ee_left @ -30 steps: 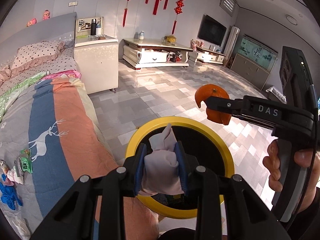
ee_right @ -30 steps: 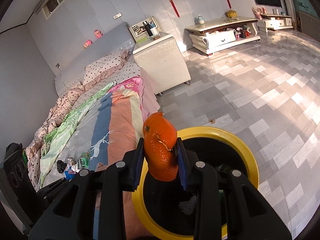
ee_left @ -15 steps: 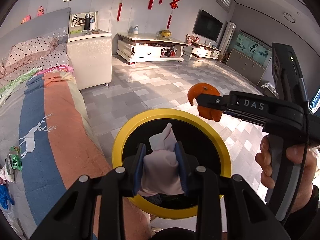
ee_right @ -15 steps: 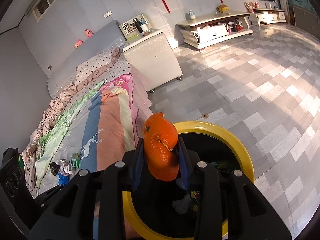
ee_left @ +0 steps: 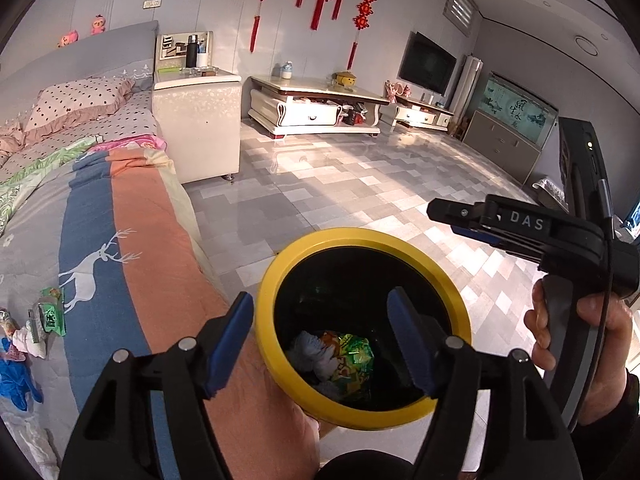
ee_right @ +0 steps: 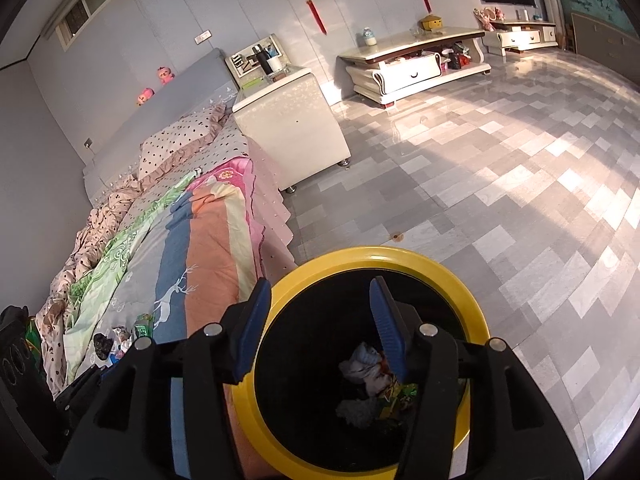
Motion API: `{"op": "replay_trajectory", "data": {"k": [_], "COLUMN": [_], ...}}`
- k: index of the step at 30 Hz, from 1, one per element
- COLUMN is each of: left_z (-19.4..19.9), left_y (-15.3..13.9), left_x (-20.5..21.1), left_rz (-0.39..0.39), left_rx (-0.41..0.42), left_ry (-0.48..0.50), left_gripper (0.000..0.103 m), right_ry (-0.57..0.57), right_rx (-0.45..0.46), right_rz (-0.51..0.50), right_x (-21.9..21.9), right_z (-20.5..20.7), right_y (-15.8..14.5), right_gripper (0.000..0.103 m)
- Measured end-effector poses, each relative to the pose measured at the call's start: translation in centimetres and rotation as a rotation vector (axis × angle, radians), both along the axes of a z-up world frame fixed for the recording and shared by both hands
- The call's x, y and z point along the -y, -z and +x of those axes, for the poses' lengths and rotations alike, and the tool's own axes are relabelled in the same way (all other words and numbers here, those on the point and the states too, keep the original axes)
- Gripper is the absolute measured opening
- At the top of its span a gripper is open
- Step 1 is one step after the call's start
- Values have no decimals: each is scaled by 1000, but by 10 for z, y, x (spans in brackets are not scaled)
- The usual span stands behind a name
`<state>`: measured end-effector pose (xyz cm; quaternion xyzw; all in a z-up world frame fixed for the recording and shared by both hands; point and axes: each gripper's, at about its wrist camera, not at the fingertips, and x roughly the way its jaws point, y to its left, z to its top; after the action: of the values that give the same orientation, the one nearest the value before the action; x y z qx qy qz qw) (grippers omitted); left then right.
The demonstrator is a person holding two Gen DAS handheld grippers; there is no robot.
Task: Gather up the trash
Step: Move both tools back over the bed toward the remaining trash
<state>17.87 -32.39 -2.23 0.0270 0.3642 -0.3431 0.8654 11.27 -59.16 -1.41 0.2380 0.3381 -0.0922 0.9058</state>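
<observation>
A black bin with a yellow rim [ee_left: 280,268] stands on the floor beside the bed; it also shows in the right wrist view [ee_right: 460,280]. Inside lie crumpled tissue [ee_left: 308,350] and a green wrapper [ee_left: 352,364]; tissue [ee_right: 366,364] shows in the right wrist view too. My left gripper [ee_left: 320,340] is open and empty above the bin. My right gripper [ee_right: 320,328] is open and empty above it; it also shows from the side in the left wrist view [ee_left: 460,216]. More trash lies on the bed: a green wrapper [ee_left: 52,312] and a blue glove [ee_left: 14,380].
The bed with a striped quilt [ee_left: 132,220] is left of the bin. A white nightstand [ee_left: 200,120] stands at the bed's head. A low TV cabinet [ee_left: 316,108] lines the far wall. Grey tiled floor [ee_right: 500,180] stretches to the right.
Both grippers have opened. The tissue has left my left gripper and the orange peel has left my right gripper; neither is held now. The left view has shifted, so the bin sits further right.
</observation>
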Motion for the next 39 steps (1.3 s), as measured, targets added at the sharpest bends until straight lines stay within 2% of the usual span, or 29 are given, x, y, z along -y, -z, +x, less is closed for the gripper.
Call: {"op": "replay_trajectory", "data": {"k": [5,17,30,39], "left_z": [8,34,70,97], "left_y": [-7,-18,-13,2], "left_x": [-28,-134,-257,-339], "left_rz": [12,23,57,109], "left_rx": [24,52,45,27], "left_ry": [-53,-243,-475,-630], "left_gripper": [73,75,75,75], "right_ry": [-14,-130,-327,-465], "right_rx": [-2,11,19,-22], "right_rz": [5,-6,-11,-31], "right_x": [-12,-82,-203,-294], "right_z": [2,34,100,150], "right_y": [-3,-26,-33,-21], "right_gripper": [57,61,64,64]}}
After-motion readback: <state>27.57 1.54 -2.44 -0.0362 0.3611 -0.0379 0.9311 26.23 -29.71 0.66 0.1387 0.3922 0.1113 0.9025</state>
